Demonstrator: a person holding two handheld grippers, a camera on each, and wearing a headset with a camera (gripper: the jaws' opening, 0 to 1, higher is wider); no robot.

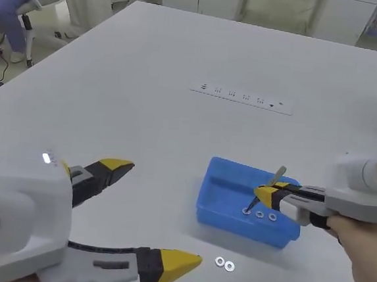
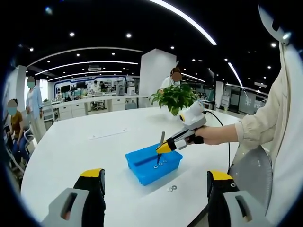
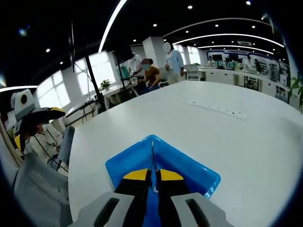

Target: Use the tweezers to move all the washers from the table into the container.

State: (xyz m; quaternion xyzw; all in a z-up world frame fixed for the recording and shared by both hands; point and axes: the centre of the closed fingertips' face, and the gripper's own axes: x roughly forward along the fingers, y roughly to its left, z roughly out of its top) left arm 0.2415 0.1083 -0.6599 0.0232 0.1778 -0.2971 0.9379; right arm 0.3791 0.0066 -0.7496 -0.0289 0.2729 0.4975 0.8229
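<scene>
The right gripper (image 1: 266, 193) is clamped on the tweezers (image 1: 272, 182), its yellow-tipped jaws pressed against the two arms. In the right gripper view the jaws stand close together, with the thin metal blades running out between them. The tweezers slant down into the blue container (image 1: 219, 183), which sits on the white table (image 1: 177, 114). Their points reach the floor by the leftmost of three washers (image 1: 260, 215) lying in a row near the wall at 6 o'clock. I cannot tell whether that washer is pinched or lying free.

Two more washers (image 1: 224, 263) lie on the table at about 7 o'clock from the container, just outside it and side by side, touching or nearly so. The left gripper (image 1: 150, 214) hovers at about 8 o'clock from the container, well apart from it, with its jaws spread wide and holding nothing.

The washers look small, flat, stiff and very light, and are probably slick against the smooth tabletop, so the points may skate off rather than get under an edge. The surest hold is likely across the ring, one point through the hole and the other outside the rim. The tweezers are springy, so the squeeze should stay even, as too hard a pinch could flick a washer away.
</scene>
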